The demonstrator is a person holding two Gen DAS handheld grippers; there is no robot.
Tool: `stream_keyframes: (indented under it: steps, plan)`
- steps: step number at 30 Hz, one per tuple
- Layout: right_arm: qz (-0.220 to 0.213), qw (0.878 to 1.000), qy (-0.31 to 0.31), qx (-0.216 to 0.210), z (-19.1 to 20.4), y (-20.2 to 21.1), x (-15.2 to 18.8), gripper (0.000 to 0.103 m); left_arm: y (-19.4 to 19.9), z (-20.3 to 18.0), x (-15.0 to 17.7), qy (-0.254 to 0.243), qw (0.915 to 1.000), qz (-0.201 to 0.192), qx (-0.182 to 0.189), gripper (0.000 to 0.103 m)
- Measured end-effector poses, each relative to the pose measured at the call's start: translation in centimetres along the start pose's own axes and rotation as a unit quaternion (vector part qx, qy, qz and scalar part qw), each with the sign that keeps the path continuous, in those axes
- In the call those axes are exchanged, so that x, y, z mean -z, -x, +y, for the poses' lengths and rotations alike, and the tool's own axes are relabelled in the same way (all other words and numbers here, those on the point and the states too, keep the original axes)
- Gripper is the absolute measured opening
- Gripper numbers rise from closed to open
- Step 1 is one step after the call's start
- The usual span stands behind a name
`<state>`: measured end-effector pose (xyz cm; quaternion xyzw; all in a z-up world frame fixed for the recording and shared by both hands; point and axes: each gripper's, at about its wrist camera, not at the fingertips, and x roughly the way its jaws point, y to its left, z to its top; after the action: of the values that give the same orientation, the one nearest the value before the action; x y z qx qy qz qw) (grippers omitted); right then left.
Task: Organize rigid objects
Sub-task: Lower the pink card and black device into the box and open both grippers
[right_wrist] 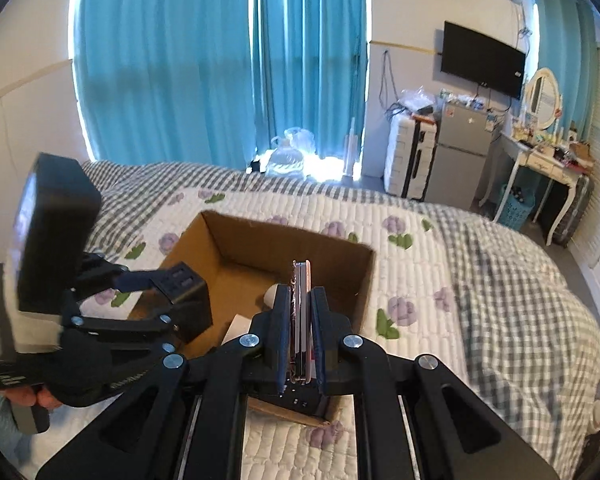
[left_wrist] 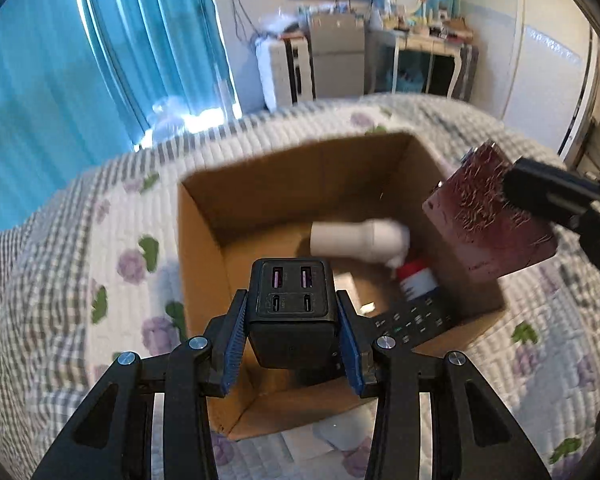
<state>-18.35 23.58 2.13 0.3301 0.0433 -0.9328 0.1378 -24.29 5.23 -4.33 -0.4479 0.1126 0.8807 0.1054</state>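
An open cardboard box [left_wrist: 204, 240] sits on the bed. My left gripper [left_wrist: 292, 316] is shut on a black USB charger cube [left_wrist: 290, 304], held above the box's near side; it also shows in the right wrist view [right_wrist: 184, 296]. My right gripper [right_wrist: 300, 300] is shut on a thin maroon phone-like slab [right_wrist: 299, 312], held edge-on above the box [right_wrist: 252, 240]; the slab also shows in the left wrist view [left_wrist: 488, 216] over the box's right wall. Inside the box lie a white bottle [left_wrist: 356, 240], a red, white and blue can [left_wrist: 418, 282] and a black remote [left_wrist: 416, 322].
The box rests on a quilted floral and checked bedspread [right_wrist: 480, 280]. Blue curtains [right_wrist: 220, 60] hang behind. A suitcase [right_wrist: 408, 156], small fridge [right_wrist: 460, 152] and dressing table [right_wrist: 540, 164] stand along the far wall. White paper [left_wrist: 340, 432] lies by the box's near edge.
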Motion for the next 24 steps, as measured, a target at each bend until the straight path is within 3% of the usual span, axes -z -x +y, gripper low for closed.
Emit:
stream_keyframes:
  steps: [8, 12, 17, 24]
  plan:
    - [0.024, 1.000, -0.007, -0.010, -0.5, -3.1, 1.3, 0.009, -3.3, 0.6, 1.1, 0.024, 0.9990, 0.035, 0.009, 0.043]
    - [0.030, 0.999, -0.008, -0.007, -0.7, -3.5, 1.6, 0.009, -2.3, 1.1, 0.5, 0.036, 0.9993, 0.011, 0.003, 0.053]
    - [0.030, 0.999, -0.010, -0.007, -0.9, -3.5, 1.6, 0.009, -0.3, 1.4, -0.3, 0.041, 0.9991, -0.013, 0.001, 0.053]
    - [0.033, 0.999, -0.013, -0.022, 0.2, -3.5, 1.2, 0.009, 2.1, 2.5, 1.0, 0.061, 0.9970, -0.046, -0.013, 0.053]
